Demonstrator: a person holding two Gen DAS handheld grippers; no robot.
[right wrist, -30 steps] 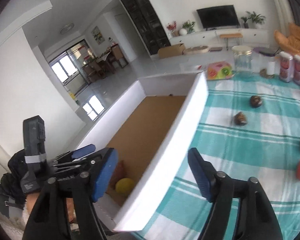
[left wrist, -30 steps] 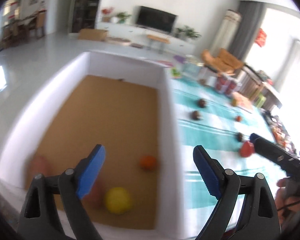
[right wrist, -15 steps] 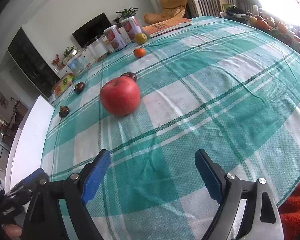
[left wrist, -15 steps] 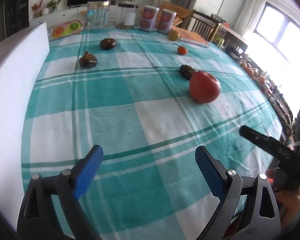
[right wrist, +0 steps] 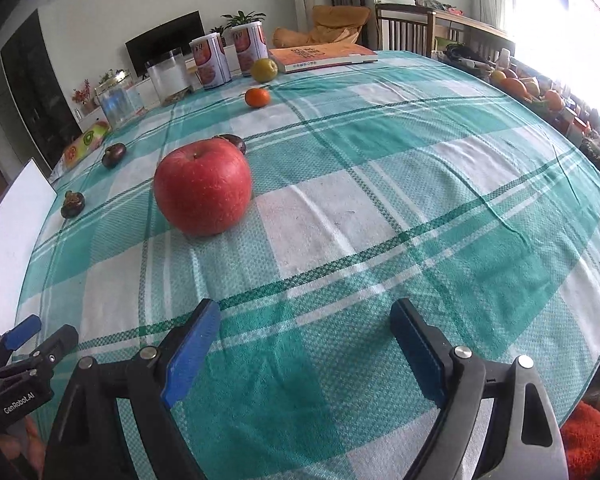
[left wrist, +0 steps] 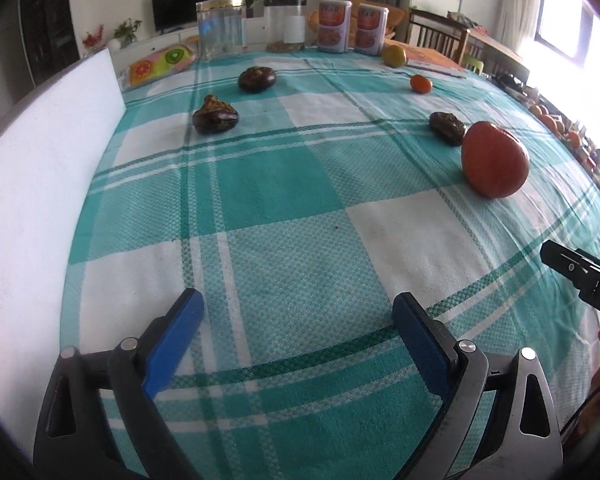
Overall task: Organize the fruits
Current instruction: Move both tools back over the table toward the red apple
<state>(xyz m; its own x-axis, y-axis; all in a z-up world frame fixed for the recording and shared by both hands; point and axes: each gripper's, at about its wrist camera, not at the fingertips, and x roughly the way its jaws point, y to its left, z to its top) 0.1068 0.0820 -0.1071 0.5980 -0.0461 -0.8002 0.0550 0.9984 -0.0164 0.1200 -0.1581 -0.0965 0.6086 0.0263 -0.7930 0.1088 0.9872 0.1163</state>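
A red apple sits on the teal checked tablecloth; it also shows at the right in the left wrist view. Dark mangosteens, a small orange and a yellow-green fruit lie farther back. The white box wall runs along the left. My left gripper is open and empty above the cloth. My right gripper is open and empty, a short way in front of the apple.
Two printed cans, a glass jar, a white jar and an orange book stand at the table's far edge. A fruit-print pack lies by the box corner. Chairs stand beyond the table.
Both grippers have swung away from over the white box to face the tablecloth with the fruits. The right gripper has come closer to the apple. Both stay open.
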